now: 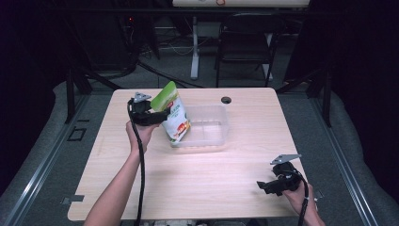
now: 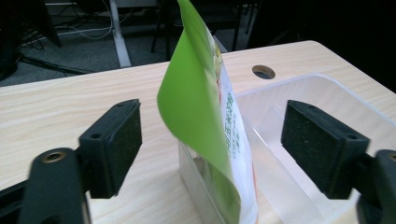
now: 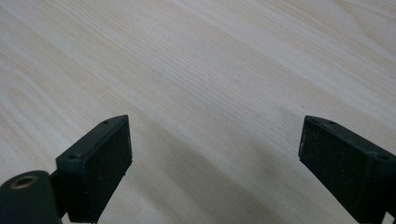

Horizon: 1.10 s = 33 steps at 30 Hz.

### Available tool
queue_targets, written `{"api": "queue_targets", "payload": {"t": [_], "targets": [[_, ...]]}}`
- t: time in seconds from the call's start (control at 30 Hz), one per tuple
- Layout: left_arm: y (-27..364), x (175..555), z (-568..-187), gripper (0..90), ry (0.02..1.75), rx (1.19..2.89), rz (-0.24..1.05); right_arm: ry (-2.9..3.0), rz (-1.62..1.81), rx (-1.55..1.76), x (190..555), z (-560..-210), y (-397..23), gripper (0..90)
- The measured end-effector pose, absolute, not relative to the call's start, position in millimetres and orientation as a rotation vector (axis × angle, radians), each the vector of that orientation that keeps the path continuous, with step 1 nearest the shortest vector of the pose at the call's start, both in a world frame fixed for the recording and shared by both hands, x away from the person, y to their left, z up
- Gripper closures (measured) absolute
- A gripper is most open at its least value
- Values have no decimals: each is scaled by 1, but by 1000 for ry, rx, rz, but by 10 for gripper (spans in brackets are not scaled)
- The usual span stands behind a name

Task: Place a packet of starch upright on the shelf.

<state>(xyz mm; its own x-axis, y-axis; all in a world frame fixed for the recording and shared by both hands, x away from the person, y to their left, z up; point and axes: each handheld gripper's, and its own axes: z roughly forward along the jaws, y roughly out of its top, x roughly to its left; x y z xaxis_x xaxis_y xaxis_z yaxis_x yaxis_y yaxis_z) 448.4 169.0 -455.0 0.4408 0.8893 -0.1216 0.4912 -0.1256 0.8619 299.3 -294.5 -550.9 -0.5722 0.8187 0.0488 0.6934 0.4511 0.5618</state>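
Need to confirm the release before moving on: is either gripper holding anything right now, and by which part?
Nothing is held. The left gripper is open, pads clear of the green pouch leaning in the clear bin. The right gripper is open over bare table.

The green-and-white snack pouch (image 2: 201,107) looks like glossy, smooth plastic film. The clear rectangular plastic tub (image 2: 322,93) is shiny; the pale wood-grain table (image 3: 196,70) appears matt.

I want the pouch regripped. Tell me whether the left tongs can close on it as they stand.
Probably yes. The left tongs stand open with the green pouch between their pads, untouched on both sides, leaning in the clear bin; nothing blocks them.
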Motion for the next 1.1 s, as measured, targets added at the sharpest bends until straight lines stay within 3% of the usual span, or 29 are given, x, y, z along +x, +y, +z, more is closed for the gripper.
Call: {"api": "queue_targets", "payload": {"t": [0.57,0.8,1.1], "targets": [[196,375,-441,89,1097,1979,538,2473,791,1311,299,-550,-295,91],[203,335,-465,60,1127,2011,478,2454,809,1325,298,-551,-294,91],[208,312,-508,29,1134,2133,499,2459,800,1310,298,-550,-295,95]]}}
